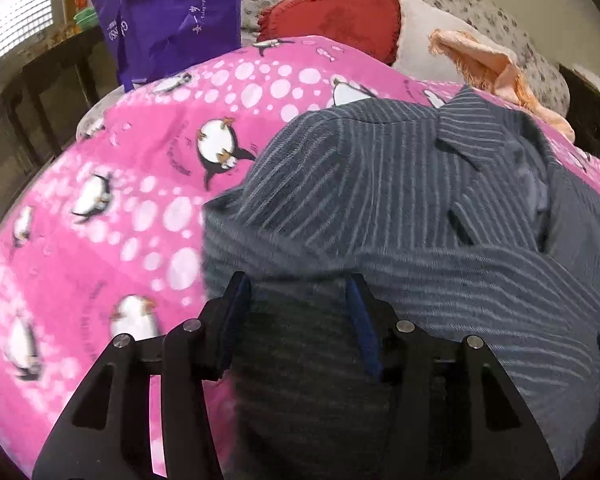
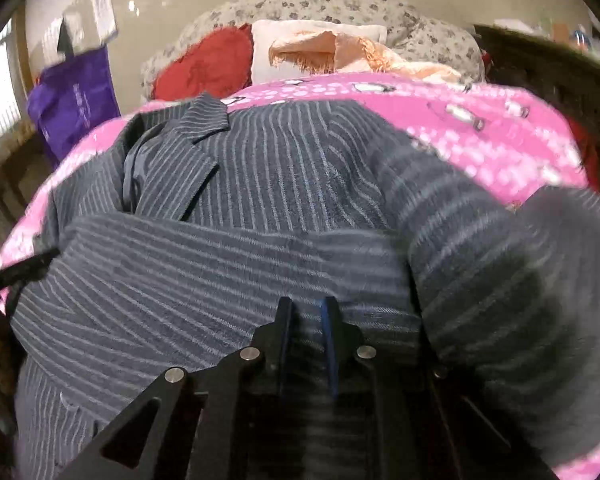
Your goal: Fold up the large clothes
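1. Pinstriped grey jacket lies on a pink penguin blanket covering the bed, its collar toward the pillows and a sleeve folded across the body.
2. Left tool has its jaws spread wide with jacket cloth bunched between them; whether it grips I cannot tell.
3. Right tool sits nearly closed, pinching a fold of the jacket.
4. Behind: a red pillow, a peach cloth and a purple bag.

A grey pinstriped jacket is spread over a pink penguin-print blanket. Striped cloth is seen between the narrowly parted fingers of the right gripper; a grip cannot be confirmed.
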Tool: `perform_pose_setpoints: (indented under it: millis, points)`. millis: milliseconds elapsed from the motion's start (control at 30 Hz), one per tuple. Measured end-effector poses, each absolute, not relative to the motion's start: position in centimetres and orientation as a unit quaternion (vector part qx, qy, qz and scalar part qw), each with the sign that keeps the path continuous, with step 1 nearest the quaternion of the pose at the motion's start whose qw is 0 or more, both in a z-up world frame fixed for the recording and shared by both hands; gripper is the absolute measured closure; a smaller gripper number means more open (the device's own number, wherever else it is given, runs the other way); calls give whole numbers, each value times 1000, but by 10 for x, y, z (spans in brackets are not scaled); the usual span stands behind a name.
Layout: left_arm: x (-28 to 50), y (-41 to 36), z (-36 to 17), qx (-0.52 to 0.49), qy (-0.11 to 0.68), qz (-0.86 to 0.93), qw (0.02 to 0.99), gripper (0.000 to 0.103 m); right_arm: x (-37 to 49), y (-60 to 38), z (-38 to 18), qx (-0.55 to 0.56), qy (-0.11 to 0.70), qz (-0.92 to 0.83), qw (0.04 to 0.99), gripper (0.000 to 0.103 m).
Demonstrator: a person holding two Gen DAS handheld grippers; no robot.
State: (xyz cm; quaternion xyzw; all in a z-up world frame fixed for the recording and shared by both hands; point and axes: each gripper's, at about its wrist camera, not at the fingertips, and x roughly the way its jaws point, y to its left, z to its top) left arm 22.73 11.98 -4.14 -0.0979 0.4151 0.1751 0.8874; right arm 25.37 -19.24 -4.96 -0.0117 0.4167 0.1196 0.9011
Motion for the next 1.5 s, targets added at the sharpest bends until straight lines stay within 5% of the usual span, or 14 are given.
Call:
perform_pose_setpoints:
  millis: [133,300,433,500,567,600,700,733,833,967,1200,1333,1500]
  points:
    - [175,110,-14,-108,358,172,912,51,213,-186,-18,5,382,156,911,85]
    - [180,88,-58,-49,431,150,888,46,206,-162,-60,-43,450,161,877,84]
    - [165,100,-34,-78,413,155,894,46,201,-179,-24,-16,428,159,890,83]
    - [151,101,-25,-78,402,146,901,46,190,-205,8,-6,379,152,913,75]
    - [132,99,-23,-70,399,128,905,45,187,-247,30,5,344,121,931,43]
    - [122,98,-25,-66,402,119,905,45,188,-268,35,9,335,101,937,37]
    - [91,92,-40,-44,413,107,903,45,202,-354,34,50,339,28,939,36]
    - [84,90,-47,-38,416,107,902,45,208,-384,29,84,350,14,933,37]
    - [72,92,-68,-50,427,111,896,20,233,-464,2,200,381,-7,903,52]
    - [77,94,-71,-64,431,119,892,11,263,-496,-28,241,403,-4,883,54]
    - [78,99,-72,-74,431,117,892,11,286,-497,-46,234,373,2,898,59]
    - [80,100,-72,-74,431,118,891,10,295,-499,-44,233,369,-6,900,97]
    - [80,101,-72,-75,431,117,892,10,273,-494,-1,181,342,-16,922,98]
